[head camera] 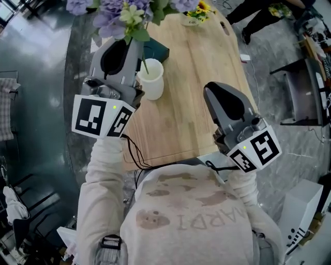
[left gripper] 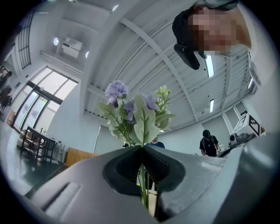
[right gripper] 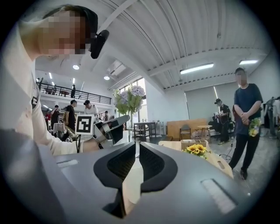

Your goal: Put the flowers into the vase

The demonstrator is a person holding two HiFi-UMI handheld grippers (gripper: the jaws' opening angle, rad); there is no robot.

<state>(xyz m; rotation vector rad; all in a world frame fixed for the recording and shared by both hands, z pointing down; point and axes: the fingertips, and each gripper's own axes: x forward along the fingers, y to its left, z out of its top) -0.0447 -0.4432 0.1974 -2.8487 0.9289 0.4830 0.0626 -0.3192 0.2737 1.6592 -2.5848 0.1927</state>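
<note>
While the left gripper [left gripper: 142,153] pinches the green stems of the purple-and-white artificial flower bunch [left gripper: 135,109] upright, their ends reach the mouth of the white cylindrical vase [head camera: 153,85] on the pale wooden tabletop [head camera: 196,103], seemingly aligned for lowering. The right gripper [right gripper: 136,153], jaws pressed together on nothing, hovers apart from the vase.

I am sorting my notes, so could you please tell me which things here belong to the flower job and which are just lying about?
Belong to the job: purple flowers, clamped by their stems in the left tongs; white vase, below them.
Lying about: dark box behind the vase; sunflowers at the table's far end.
</note>
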